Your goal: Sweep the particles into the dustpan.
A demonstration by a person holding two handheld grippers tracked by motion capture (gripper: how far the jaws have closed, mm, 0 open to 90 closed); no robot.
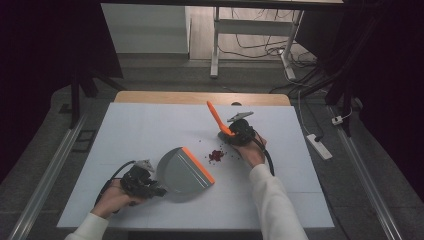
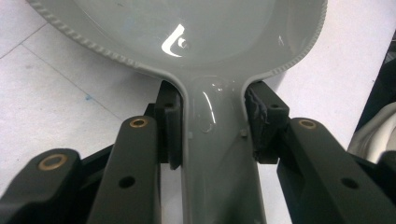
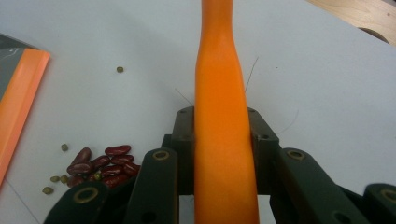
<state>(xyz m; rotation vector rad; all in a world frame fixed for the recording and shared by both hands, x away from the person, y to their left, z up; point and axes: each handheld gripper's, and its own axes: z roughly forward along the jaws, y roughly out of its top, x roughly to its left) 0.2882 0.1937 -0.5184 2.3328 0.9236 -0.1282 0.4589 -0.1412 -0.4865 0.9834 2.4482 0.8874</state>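
A grey dustpan (image 1: 184,173) with an orange lip lies on the white table (image 1: 150,130), lip toward the right. My left gripper (image 1: 150,187) is shut on the dustpan's grey handle (image 2: 212,154), one pad on each side. A small heap of red beans (image 1: 216,155) with a few green ones lies just right of the lip. My right gripper (image 1: 235,136) is shut on the orange handle of a brush (image 1: 218,119), which rises up and to the left above the beans. In the right gripper view the orange handle (image 3: 223,140) runs up between the jaws, with the beans (image 3: 100,165) at lower left.
A few stray beans (image 1: 202,140) lie scattered beyond the heap. A wooden strip (image 1: 200,97) borders the table's far edge. Behind it stand a desk frame (image 1: 216,45) and floor cables. A white power strip (image 1: 320,146) lies off the table's right side.
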